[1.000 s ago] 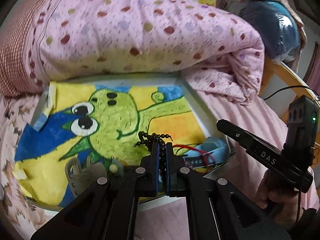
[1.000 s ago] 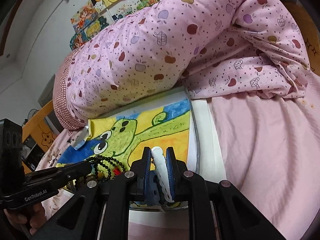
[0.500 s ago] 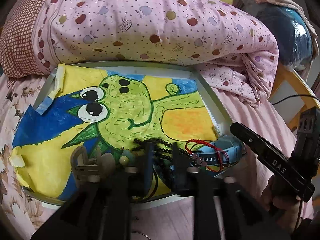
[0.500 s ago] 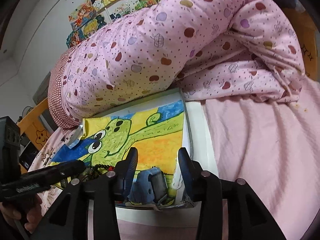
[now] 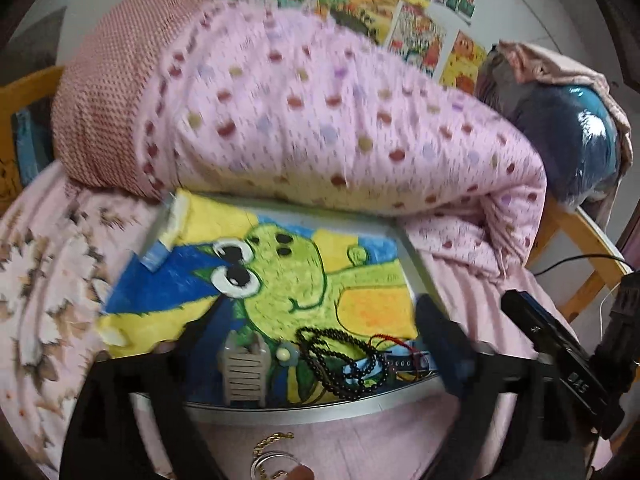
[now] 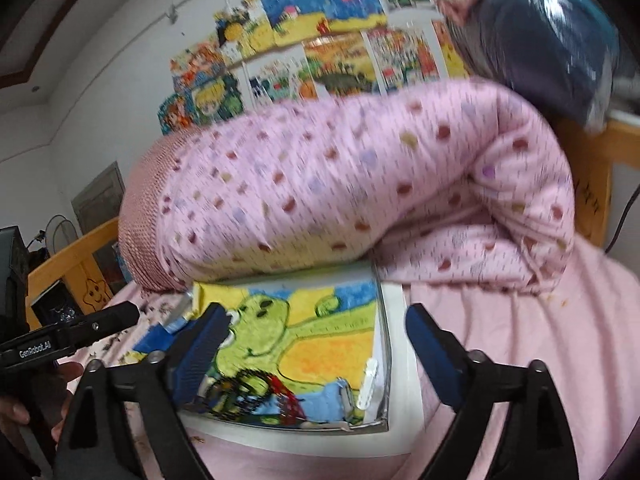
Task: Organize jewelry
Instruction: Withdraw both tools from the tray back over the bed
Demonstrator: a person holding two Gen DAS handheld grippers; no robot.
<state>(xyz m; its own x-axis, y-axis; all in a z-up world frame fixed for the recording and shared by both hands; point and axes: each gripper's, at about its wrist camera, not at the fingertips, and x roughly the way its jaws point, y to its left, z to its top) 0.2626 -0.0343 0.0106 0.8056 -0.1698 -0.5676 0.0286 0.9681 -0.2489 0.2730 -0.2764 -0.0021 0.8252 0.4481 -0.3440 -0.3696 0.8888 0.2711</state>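
Motion blur in both wrist views, several items clipped or occluded.

Left view: gold chain (image 5: 273, 438) and clear round item (image 5: 276, 465) cut by the bottom edge, type unreadable. Left gripper (image 5: 320, 324) fingers smeared, right finger covers part of the blue watch (image 5: 404, 362). Right view: black bead strand (image 6: 236, 386) and red cord (image 6: 286, 394) blur into one tangle; left finger (image 6: 200, 354) hides their left end. Quilt (image 6: 360, 200) covers the drawing board's (image 6: 386, 332) far edge. Wall pictures (image 6: 320, 52) unreadable.
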